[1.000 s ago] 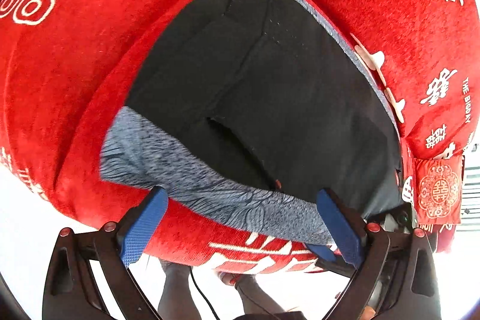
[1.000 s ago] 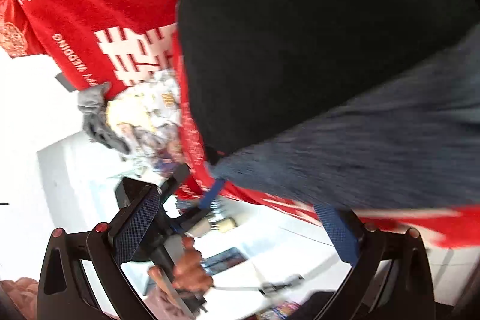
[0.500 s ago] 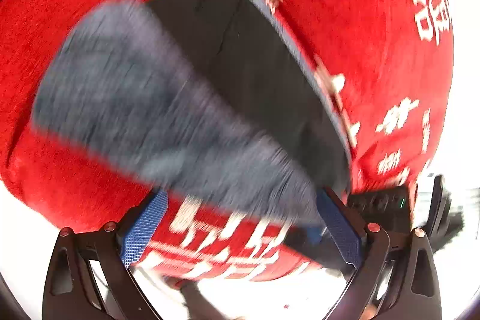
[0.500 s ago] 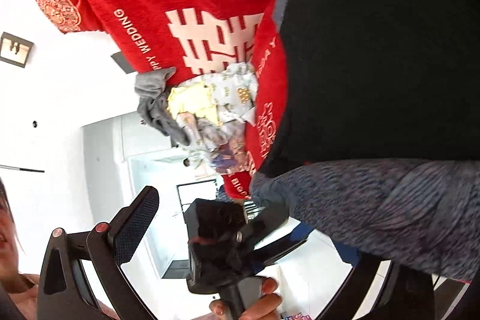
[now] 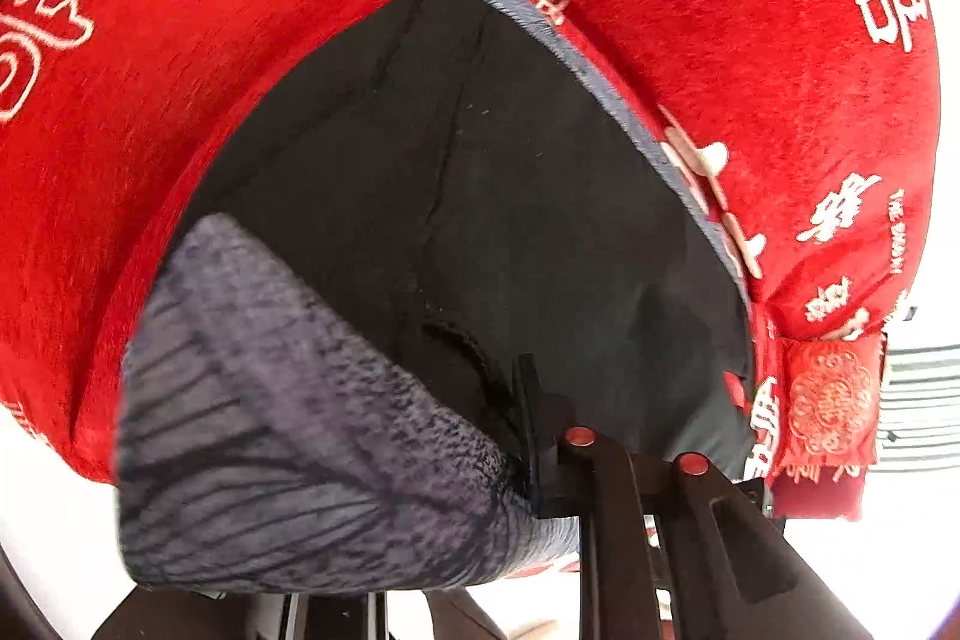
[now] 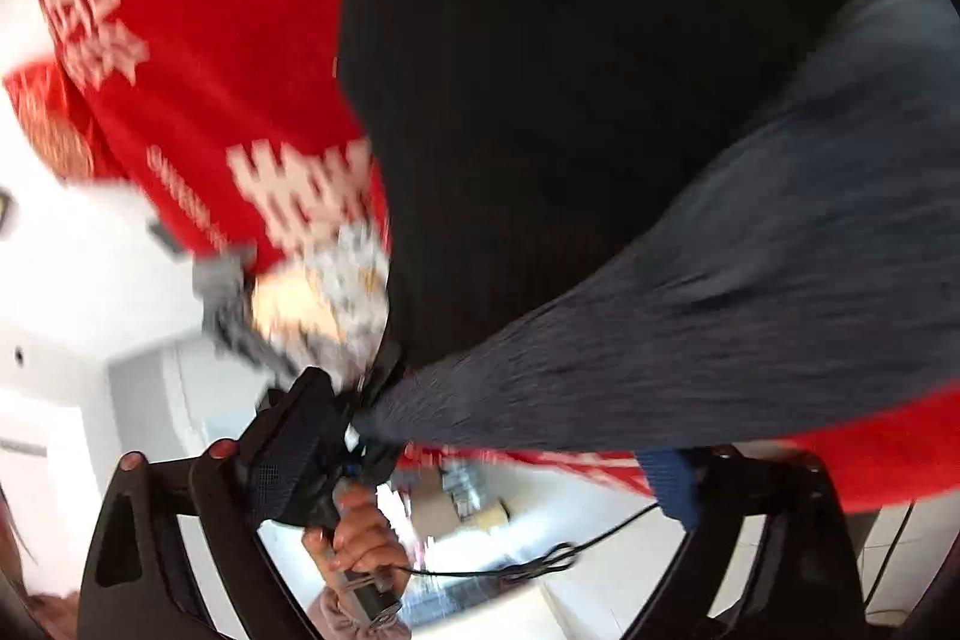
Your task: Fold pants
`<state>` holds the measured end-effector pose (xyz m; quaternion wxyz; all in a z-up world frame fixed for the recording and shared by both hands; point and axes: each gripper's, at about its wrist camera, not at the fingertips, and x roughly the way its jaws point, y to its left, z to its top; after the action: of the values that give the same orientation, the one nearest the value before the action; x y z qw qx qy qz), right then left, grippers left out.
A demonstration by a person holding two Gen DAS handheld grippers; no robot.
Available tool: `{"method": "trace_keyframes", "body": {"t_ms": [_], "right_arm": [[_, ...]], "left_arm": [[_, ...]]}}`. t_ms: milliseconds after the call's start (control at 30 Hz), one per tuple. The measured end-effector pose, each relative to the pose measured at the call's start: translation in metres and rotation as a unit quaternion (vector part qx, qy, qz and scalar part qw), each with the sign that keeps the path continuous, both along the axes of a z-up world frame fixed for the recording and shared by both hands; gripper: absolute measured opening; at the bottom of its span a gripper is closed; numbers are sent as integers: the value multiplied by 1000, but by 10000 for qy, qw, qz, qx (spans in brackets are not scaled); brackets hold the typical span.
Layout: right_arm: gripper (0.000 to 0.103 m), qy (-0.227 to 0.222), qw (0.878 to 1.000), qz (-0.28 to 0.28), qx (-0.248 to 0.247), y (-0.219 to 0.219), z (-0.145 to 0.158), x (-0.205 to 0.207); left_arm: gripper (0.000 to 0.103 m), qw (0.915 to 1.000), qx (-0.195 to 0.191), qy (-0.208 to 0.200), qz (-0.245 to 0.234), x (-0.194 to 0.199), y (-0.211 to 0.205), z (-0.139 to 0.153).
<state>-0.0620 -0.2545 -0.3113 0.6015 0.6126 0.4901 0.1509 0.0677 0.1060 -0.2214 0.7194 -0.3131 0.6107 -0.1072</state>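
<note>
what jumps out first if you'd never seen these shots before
The bright red cover with white lettering fills both views. On it lie the black pants, their grey band bunched at the near edge. The left gripper is closing on that band's corner, while the right gripper stands wide below it, also closing.

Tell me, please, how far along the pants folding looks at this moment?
Early. The black pants lie spread flat on the red blanket, unfolded. In hand: the left gripper is closing on the grey waistband; the right gripper is closing beneath its stretch of the waistband. Every fold remains.
</note>
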Motion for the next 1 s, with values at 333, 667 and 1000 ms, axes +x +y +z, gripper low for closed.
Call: {"method": "trace_keyframes", "body": {"t_ms": [333,667,1000], "right_arm": [[8,344,9921,-773,-931,-79,42,-18],[8,-806,9773,663,-1843,-104,148,144],[29,-11,9566,1755,-2325,-118,48,313]], "left_arm": [[22,9972,646,80,-360,-8,-9,13],[27,9917,976,-835,-49,86,-33,74],[84,9712,2173,-118,968,212,-43,-21]]}}
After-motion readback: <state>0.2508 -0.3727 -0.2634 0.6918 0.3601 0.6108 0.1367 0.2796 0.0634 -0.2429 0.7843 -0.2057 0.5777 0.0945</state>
